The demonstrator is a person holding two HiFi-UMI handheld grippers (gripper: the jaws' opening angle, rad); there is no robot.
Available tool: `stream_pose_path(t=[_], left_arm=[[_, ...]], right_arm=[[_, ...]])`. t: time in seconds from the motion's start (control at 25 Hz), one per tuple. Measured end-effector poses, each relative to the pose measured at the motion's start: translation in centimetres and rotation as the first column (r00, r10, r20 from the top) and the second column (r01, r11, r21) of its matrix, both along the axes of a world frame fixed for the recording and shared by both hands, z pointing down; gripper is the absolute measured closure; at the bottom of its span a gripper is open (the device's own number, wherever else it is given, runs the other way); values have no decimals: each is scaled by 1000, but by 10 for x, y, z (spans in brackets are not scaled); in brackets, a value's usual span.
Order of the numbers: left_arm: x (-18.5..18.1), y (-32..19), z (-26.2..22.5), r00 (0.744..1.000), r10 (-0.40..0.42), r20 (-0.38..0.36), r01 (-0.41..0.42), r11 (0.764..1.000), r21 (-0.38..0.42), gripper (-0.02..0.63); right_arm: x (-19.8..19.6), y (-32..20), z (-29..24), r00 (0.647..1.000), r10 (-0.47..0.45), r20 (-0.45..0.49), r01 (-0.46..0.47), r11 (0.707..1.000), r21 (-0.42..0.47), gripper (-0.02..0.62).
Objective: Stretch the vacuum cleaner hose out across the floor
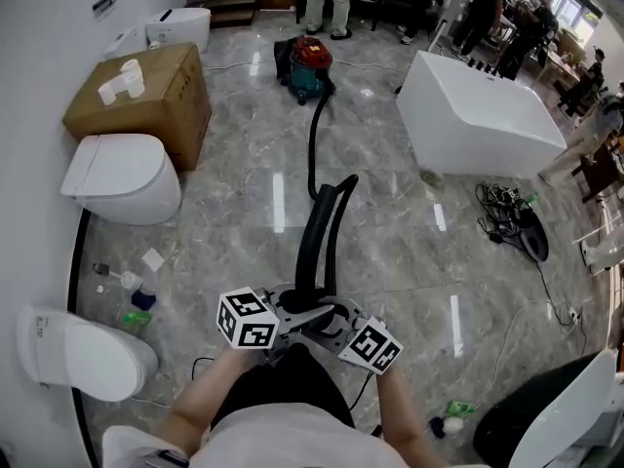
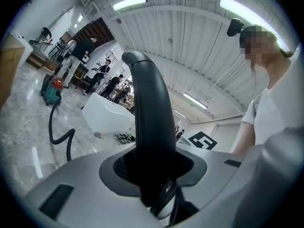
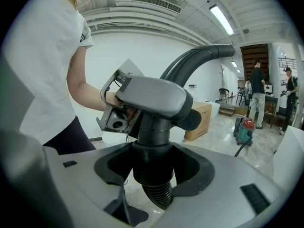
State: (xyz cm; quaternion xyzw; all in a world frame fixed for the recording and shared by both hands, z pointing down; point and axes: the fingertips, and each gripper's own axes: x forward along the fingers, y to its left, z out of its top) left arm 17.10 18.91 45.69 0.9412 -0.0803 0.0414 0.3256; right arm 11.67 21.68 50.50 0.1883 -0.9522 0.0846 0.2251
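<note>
Floor (image 1: 390, 252): one big stretch of glossy grey marble-look tile, filling most of the head view.
Bathtub (image 1: 478, 115): just one, white, boxy and smooth, upper right.
Cardboard box (image 1: 161, 100): one, brown and rectangular, upper left.
Toilets: three that I can count down the left edge, all rounded glossy white. One is behind the box (image 1: 180, 25), one mid left (image 1: 122, 178) and one lower left (image 1: 78, 354).
Vacuum cleaner (image 1: 304, 66): one squat canister, red on top and teal below, top centre.
Hose (image 1: 314, 144): one, black. It comes off the vacuum cleaner and runs down the middle of the frame along the floor. It kinks near the centre, then turns into a thicker smooth curved tube rising to the bottom centre.
Left gripper (image 2: 152, 172): clamped around that smooth curved tube, with the pads right on it.
Right gripper (image 3: 154, 170): clamped on the hose's smooth round collar, with the ribbed part poking out below the jaws.
Cables (image 1: 507, 213): one dark tangle on the floor, right of centre.
</note>
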Motion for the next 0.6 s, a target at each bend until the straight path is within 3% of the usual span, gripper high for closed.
stream_pose_path(t=[0.28,0.6], left_arm=[[-17,15,-1,1000,6,-4,-6,1000,0,452],[-65,39,-7,1000,16,-14,-16,1000,-1,452]], right_arm=[[-17,15,0,1000,4,-1,-4,1000,-9,351],[-66,38,-6,1000,18,-7,-18,1000,-7,351]])
